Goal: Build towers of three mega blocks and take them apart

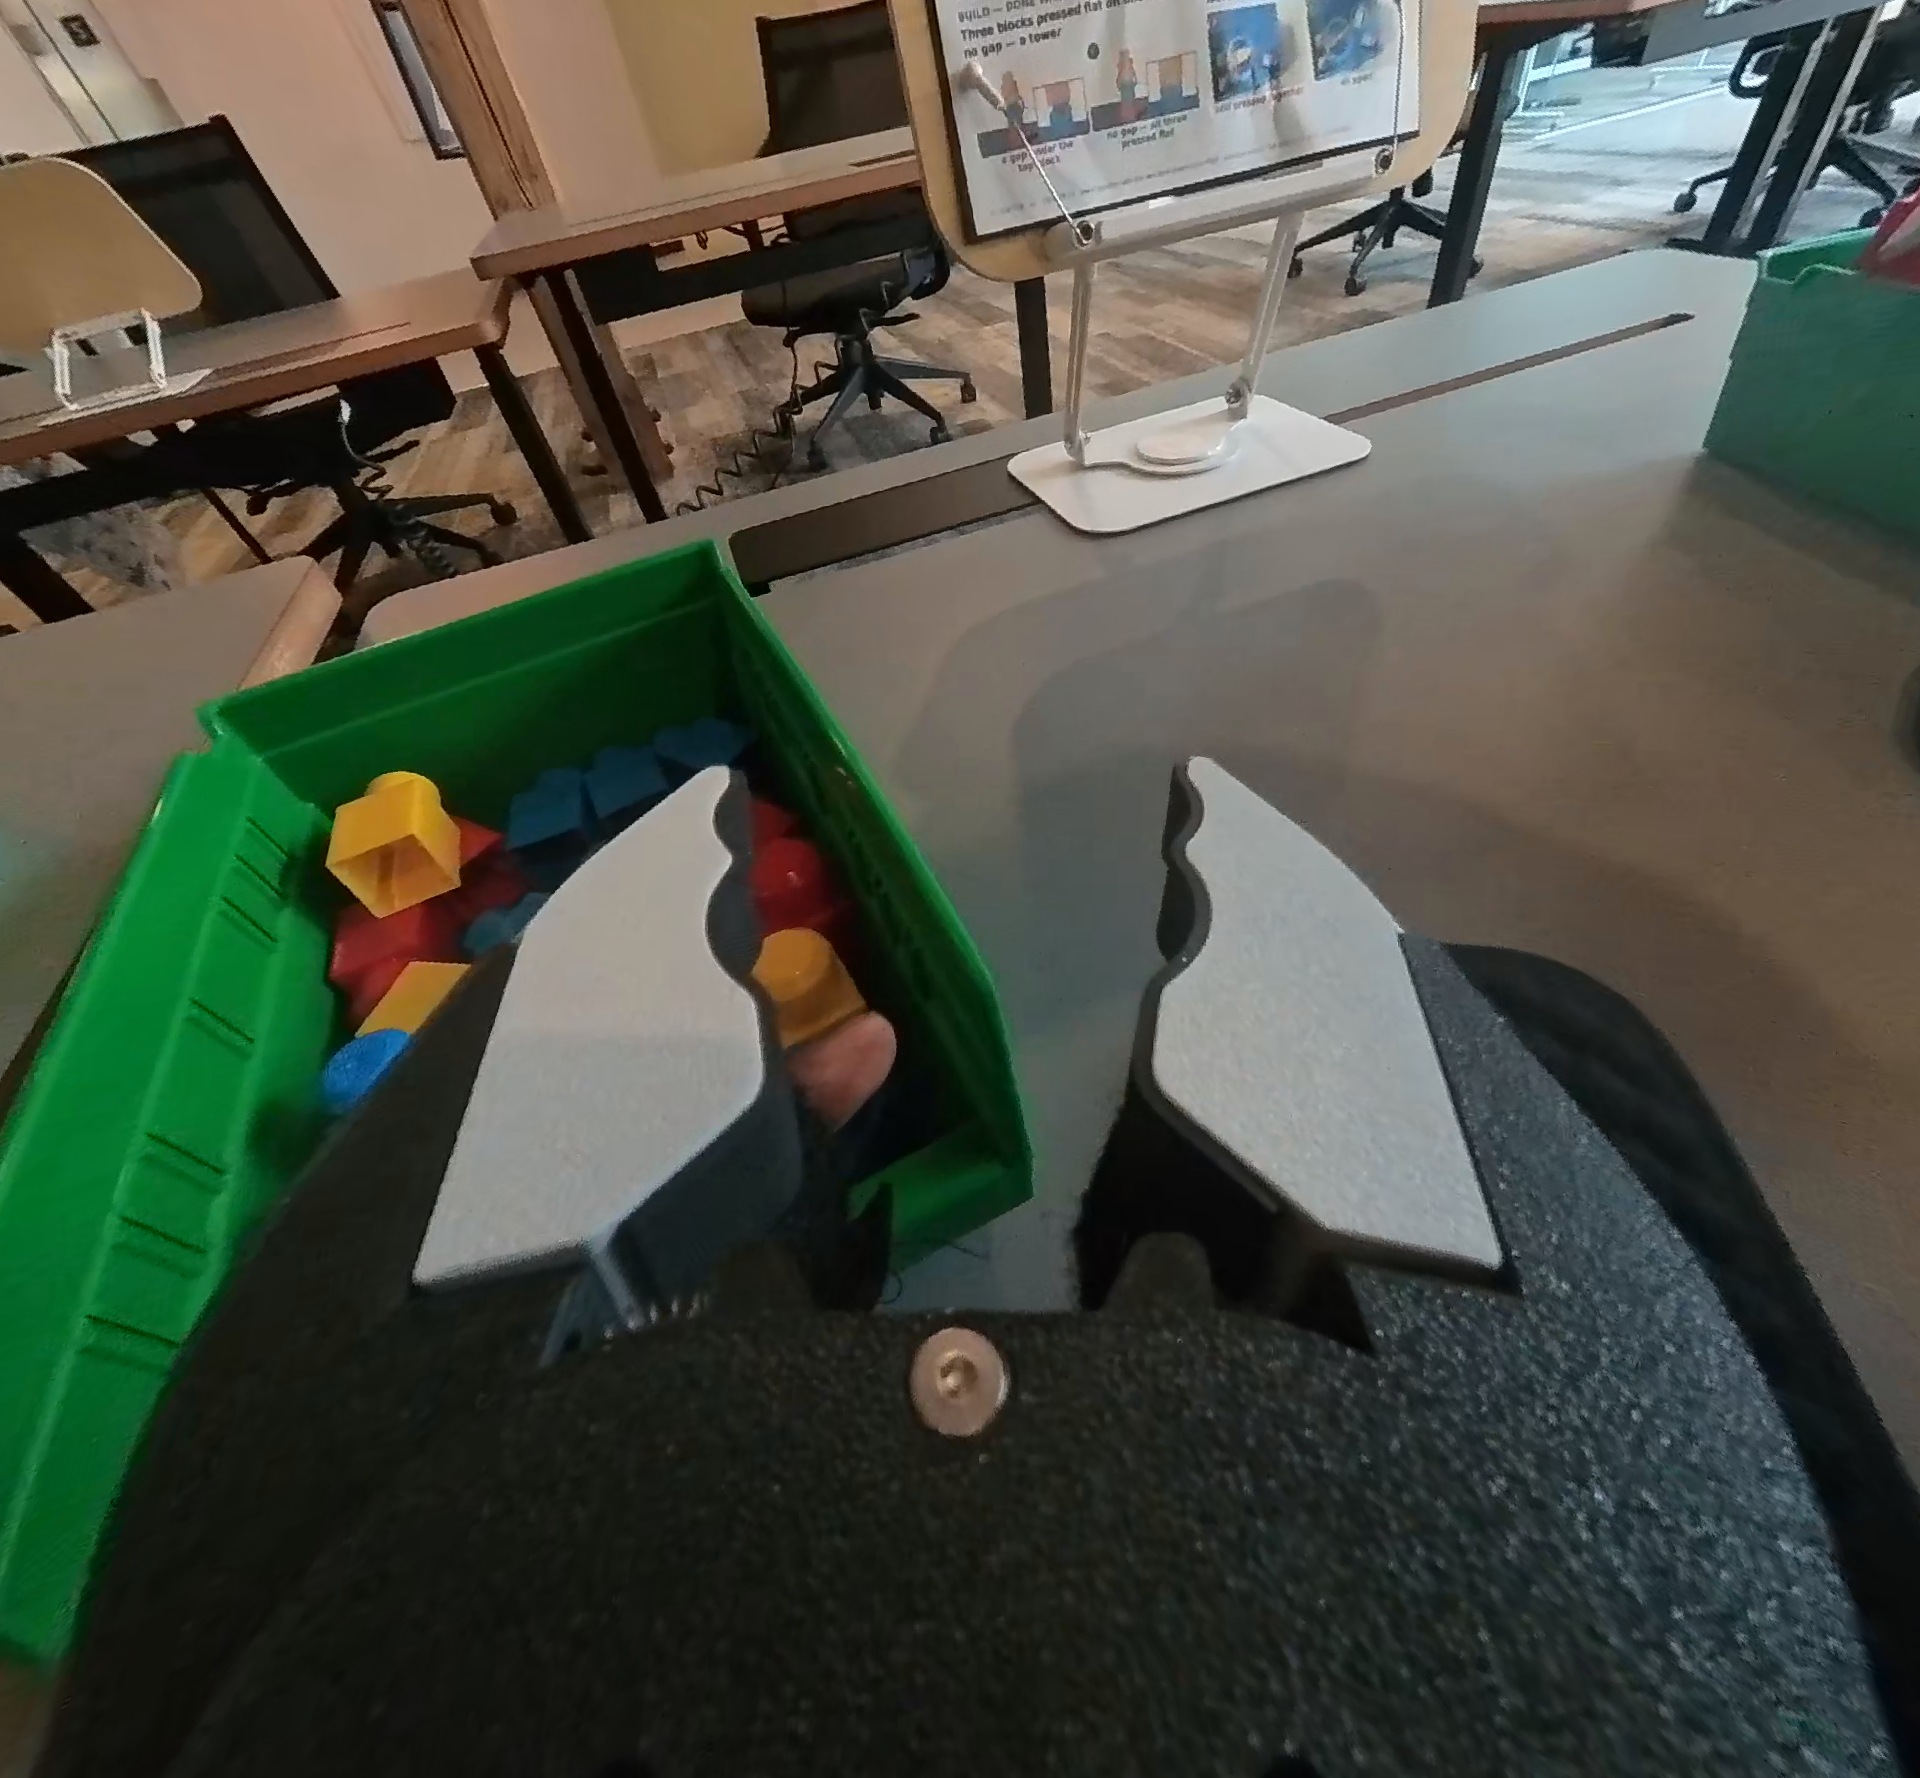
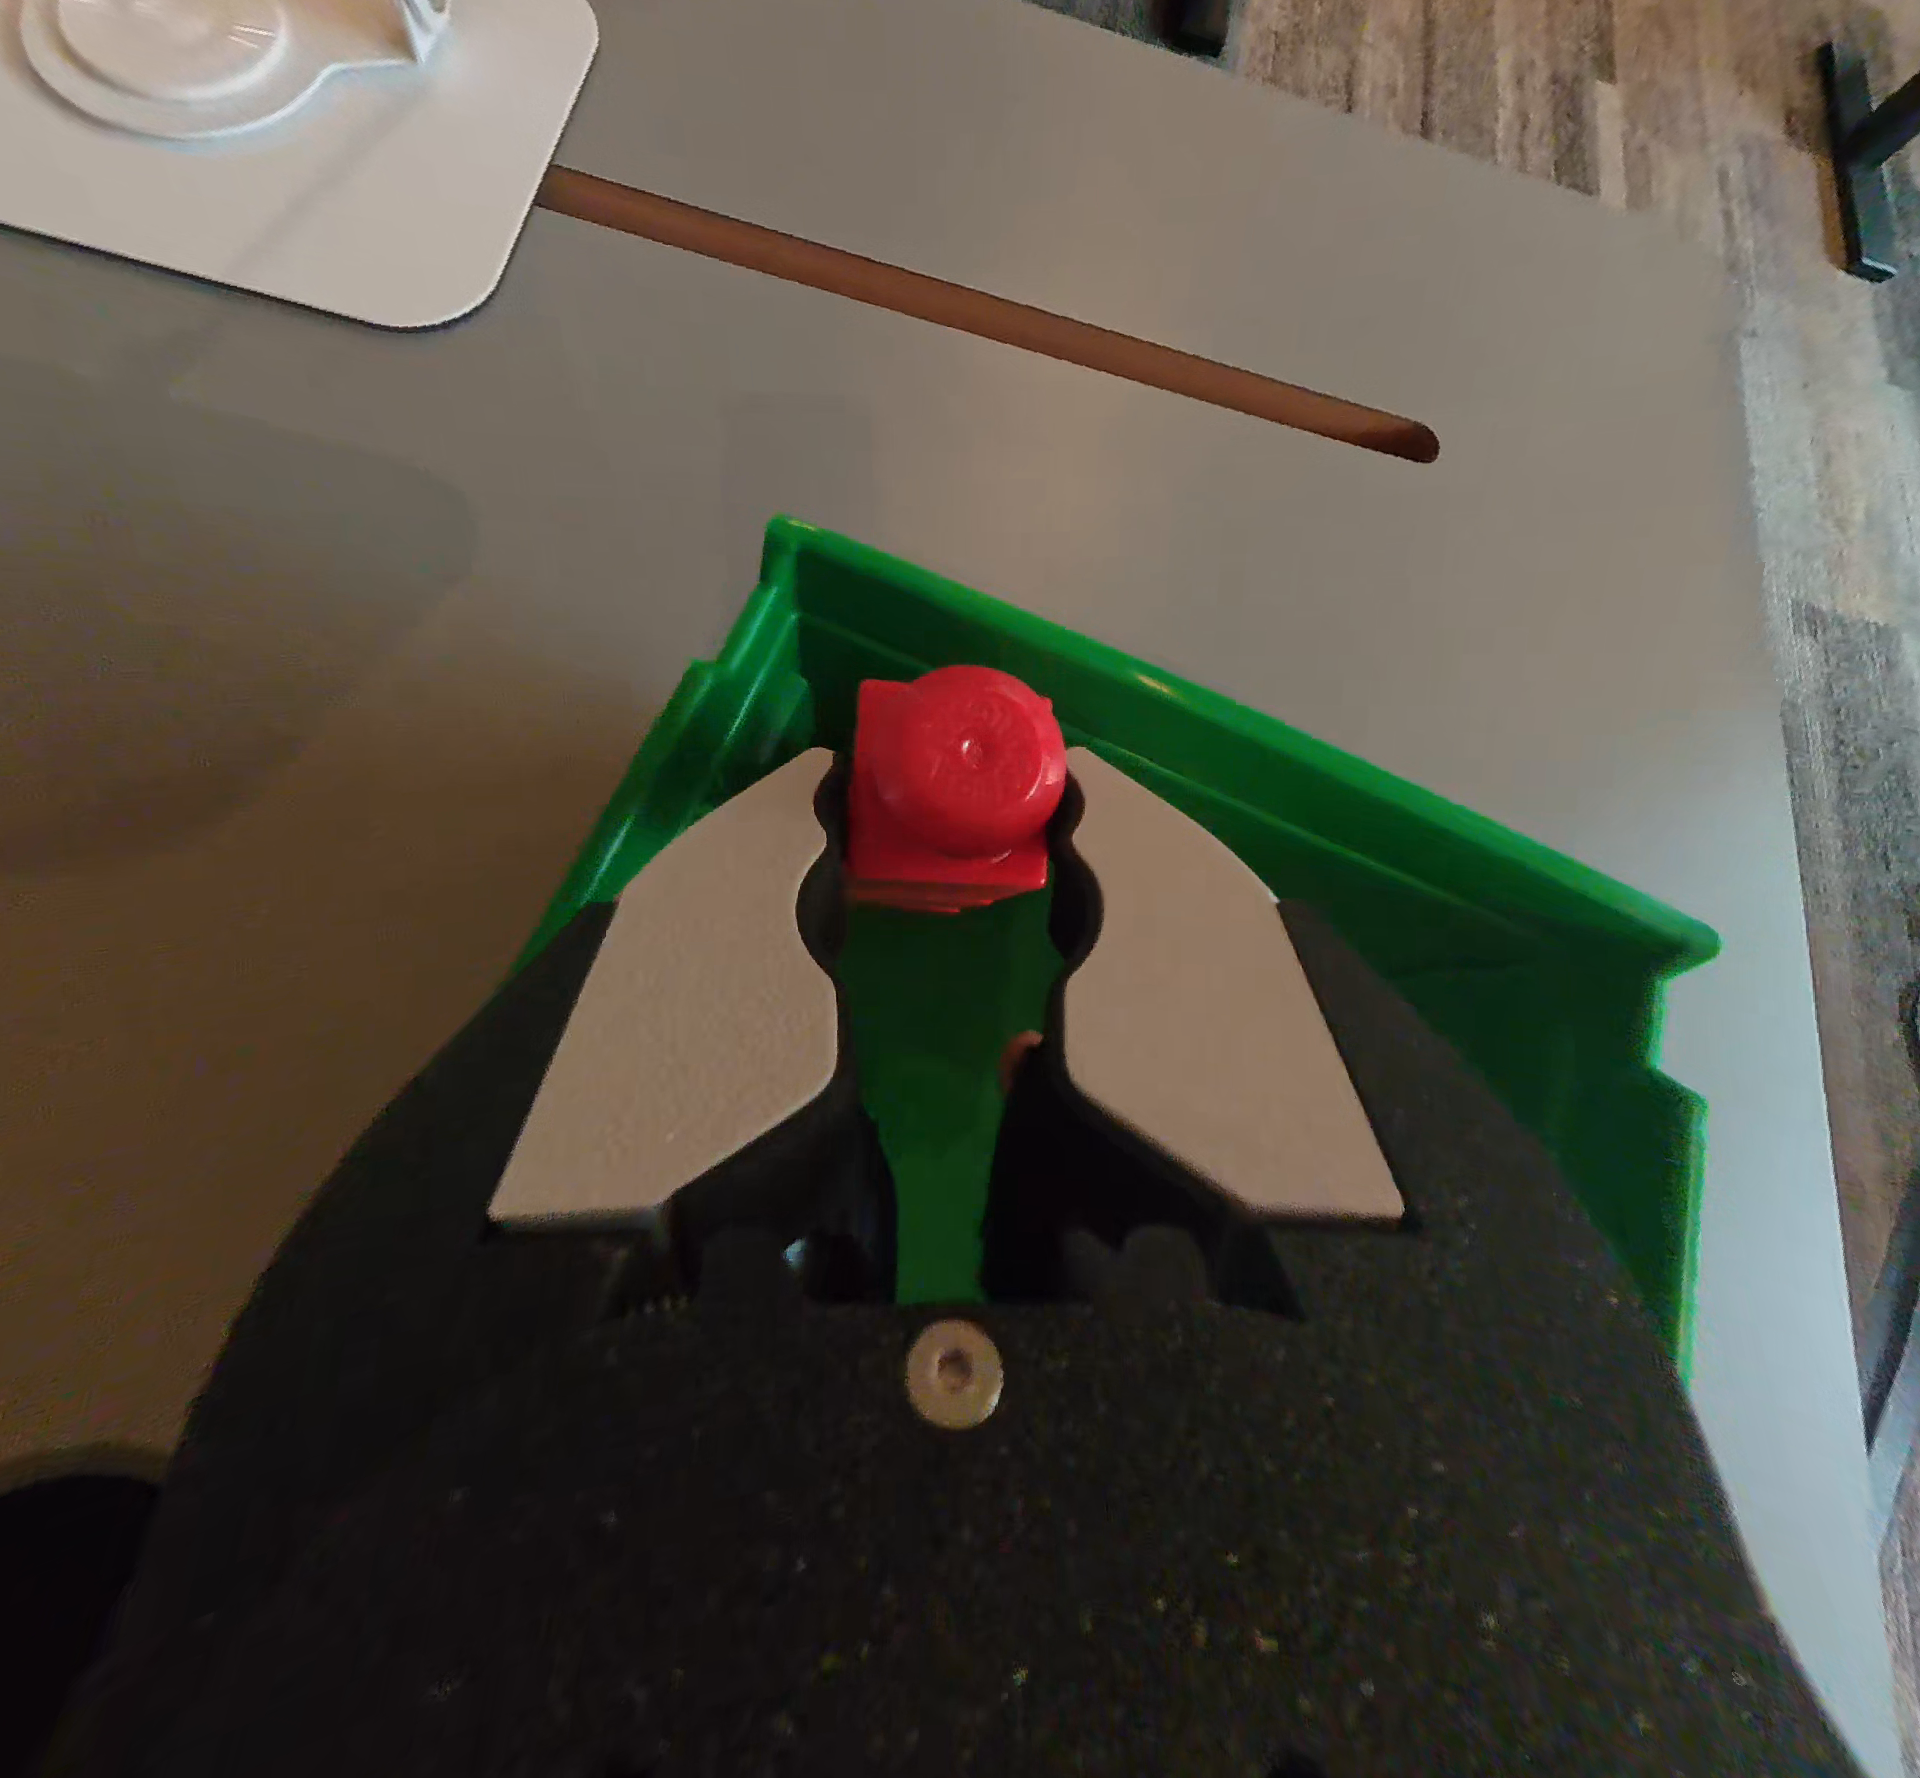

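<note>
In the left wrist view a green bin [image 1: 894, 855] on the grey table holds several loose red, yellow and blue mega blocks, among them a yellow block [image 1: 393, 843]. My left gripper [image 1: 956, 803] is open and empty; its left finger hangs over the bin's right part and its right finger over bare table. In the right wrist view my right gripper [image 2: 951, 793] is shut on a red block [image 2: 956, 772], stud facing the camera, held over the inside of a second green bin [image 2: 1351, 855].
A white stand [image 1: 1195, 466] holding an instruction sheet sits at the table's far edge; its base also shows in the right wrist view [image 2: 312, 149]. A dark slot [image 2: 987, 305] runs along the table. The second green bin's corner [image 1: 1818, 398] shows far right. Desks and office chairs stand beyond. Tip to tip, the grippers are about 60 cm apart.
</note>
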Action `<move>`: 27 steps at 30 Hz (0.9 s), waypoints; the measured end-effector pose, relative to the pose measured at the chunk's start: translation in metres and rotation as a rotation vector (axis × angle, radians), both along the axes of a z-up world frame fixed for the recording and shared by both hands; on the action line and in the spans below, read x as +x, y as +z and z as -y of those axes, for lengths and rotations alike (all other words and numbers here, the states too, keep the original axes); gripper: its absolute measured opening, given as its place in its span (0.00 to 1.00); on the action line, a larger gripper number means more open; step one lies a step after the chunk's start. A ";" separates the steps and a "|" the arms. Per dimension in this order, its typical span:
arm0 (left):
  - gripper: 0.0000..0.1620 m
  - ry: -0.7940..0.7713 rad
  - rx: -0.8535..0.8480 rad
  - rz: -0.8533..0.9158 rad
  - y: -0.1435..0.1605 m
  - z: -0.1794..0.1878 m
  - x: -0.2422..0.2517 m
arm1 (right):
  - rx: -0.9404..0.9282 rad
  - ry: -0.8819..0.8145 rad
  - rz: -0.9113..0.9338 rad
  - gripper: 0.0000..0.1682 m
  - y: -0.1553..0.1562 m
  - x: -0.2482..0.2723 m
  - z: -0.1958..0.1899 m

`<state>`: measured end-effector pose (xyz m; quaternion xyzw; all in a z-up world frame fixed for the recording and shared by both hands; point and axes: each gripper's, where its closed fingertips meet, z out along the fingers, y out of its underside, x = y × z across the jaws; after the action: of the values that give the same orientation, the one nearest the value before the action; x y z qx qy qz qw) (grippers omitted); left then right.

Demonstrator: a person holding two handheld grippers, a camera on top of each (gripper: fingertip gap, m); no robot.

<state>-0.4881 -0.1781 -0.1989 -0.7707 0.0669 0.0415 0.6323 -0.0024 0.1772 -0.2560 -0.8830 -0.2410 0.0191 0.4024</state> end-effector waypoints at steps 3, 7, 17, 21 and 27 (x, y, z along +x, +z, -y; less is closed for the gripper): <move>0.46 0.002 0.003 0.011 -0.001 0.001 -0.001 | -0.011 -0.031 0.015 0.21 -0.001 0.001 0.001; 0.46 0.005 -0.002 0.011 -0.003 0.002 -0.003 | -0.018 -0.056 0.027 0.21 -0.002 0.001 0.001; 0.46 0.016 -0.014 0.008 -0.008 0.005 -0.007 | 0.009 -0.087 0.000 0.26 0.003 0.000 -0.001; 0.46 0.018 -0.016 -0.005 -0.009 0.005 -0.007 | 0.059 -0.073 -0.029 0.33 0.018 -0.002 0.004; 0.47 0.041 0.007 0.019 -0.011 0.006 -0.007 | 0.244 0.003 -0.269 0.44 0.070 -0.026 0.029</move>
<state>-0.4947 -0.1841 -0.2097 -0.7701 0.0448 0.0473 0.6345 -0.0283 0.1479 -0.1856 -0.8167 -0.1869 0.1086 0.5350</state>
